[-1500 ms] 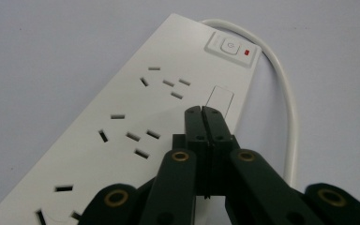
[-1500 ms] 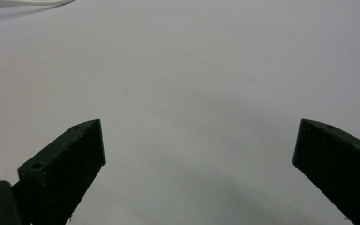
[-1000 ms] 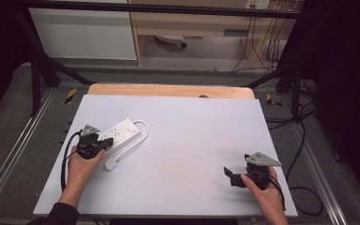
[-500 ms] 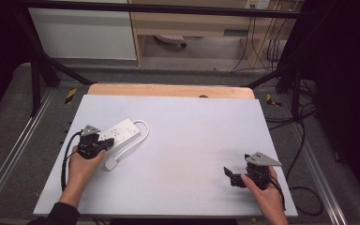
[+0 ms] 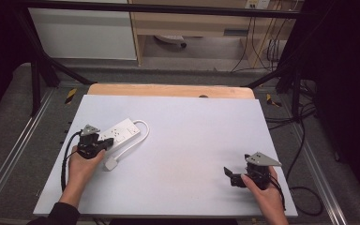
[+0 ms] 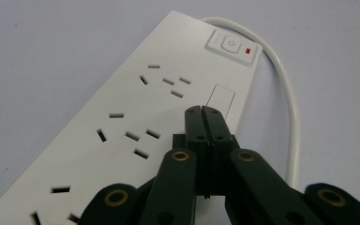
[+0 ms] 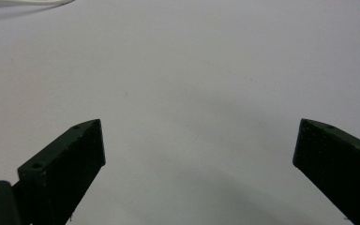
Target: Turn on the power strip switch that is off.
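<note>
- Power strip (image 5: 117, 133): white, multi-socket, lies flat at left-centre of the high view, angled toward upper right. Switch (image 6: 232, 45) w/ red indicator sits at its far end, upper right of the left gripper view.
- Cord (image 5: 138, 136): white, loops off the strip's far end and runs back down to plug (image 5: 110, 164), which lies on the table just below the strip.
- Your left gripper (image 6: 201, 112): jaws pressed together, nothing between them; tips poised over the strip's face near a blank rectangular panel. Can't tell if touching.
- Step, as judged: closed tips lined up as a poker, prob. heading for the switch. Next move needs a short push fwd to the button, then straight down.
- Your right gripper (image 5: 232, 176): lower right of the high view, jaws spread wide, idle, well apart from the strip.
- Table (image 5: 197, 126): pale surface.
</note>
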Motion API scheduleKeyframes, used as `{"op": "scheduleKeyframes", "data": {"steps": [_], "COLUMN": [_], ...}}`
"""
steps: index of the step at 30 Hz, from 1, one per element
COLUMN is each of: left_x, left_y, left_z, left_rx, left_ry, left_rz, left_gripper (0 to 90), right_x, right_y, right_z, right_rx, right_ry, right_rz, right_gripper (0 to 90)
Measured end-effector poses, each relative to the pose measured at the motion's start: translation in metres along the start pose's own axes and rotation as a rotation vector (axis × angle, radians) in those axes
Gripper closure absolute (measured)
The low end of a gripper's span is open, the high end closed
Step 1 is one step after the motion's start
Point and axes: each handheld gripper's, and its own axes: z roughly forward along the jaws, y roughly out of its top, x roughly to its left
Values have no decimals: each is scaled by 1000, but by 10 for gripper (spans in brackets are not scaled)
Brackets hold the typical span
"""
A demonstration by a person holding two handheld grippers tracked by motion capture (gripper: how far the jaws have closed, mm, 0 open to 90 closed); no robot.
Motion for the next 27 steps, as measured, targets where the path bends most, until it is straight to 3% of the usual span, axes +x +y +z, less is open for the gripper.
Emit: {"op": "scheduleKeyframes", "data": {"steps": [11, 14, 27], "left_x": [1, 0, -1], "left_y": [-1, -2, -3], "left_z": [0, 0, -1], "left_rx": [-15, -21, -28], "left_ry": [16, 30, 35], "left_rz": [12, 36, 27], "left_gripper": [900, 900, 900], "right_x": [0, 0, 0], "right_y": [0, 0, 0], "right_z": [1, 1, 1], "right_rx": [0, 1, 0], "right_ry": [-1, -1, 1], "right_rz": [1, 3, 3], "right_gripper": [30, 30, 30]}}
